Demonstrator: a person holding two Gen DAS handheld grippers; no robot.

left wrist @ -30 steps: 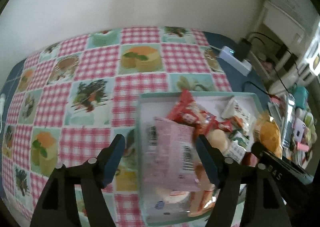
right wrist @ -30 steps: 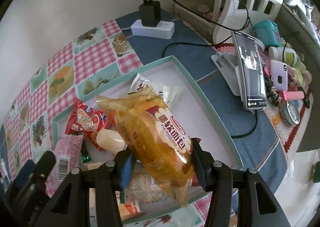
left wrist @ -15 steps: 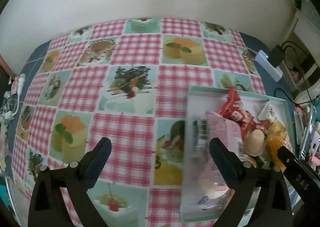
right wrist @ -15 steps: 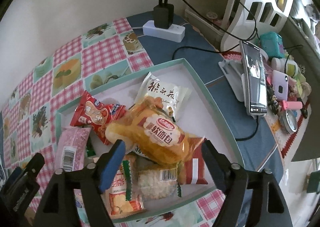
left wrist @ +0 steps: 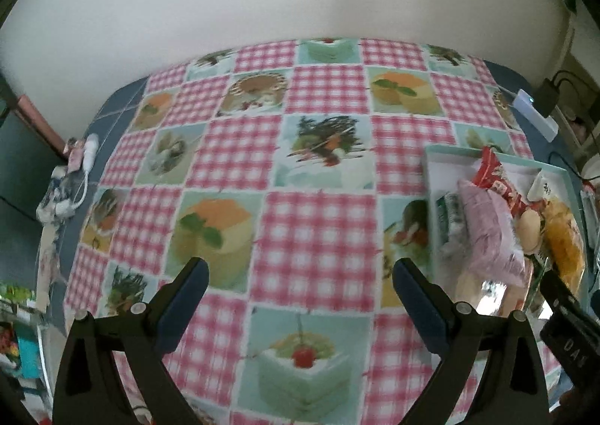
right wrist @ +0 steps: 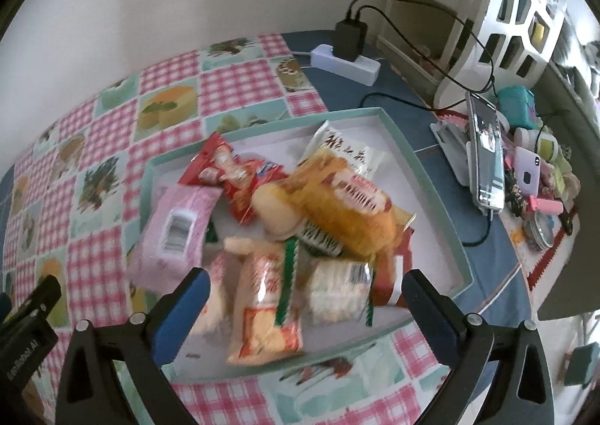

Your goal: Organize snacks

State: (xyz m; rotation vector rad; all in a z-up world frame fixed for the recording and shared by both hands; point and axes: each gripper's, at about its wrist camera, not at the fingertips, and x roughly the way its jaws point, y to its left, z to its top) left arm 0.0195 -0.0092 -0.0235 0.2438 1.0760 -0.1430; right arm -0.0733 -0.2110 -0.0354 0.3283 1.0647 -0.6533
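Both tools stand wide and empty: left tool (left wrist: 298, 282) over the checked counter (left wrist: 315, 230), right tool (right wrist: 305, 292) above the snack packets (right wrist: 300, 222) piled in the tray (right wrist: 431, 185).

You can't read the blurred print on the yellow bread bag (right wrist: 348, 207). The pink pack (right wrist: 176, 234) hides the tray (right wrist: 442, 200) edge, and lower snack packets (right wrist: 337, 294) lie half buried.
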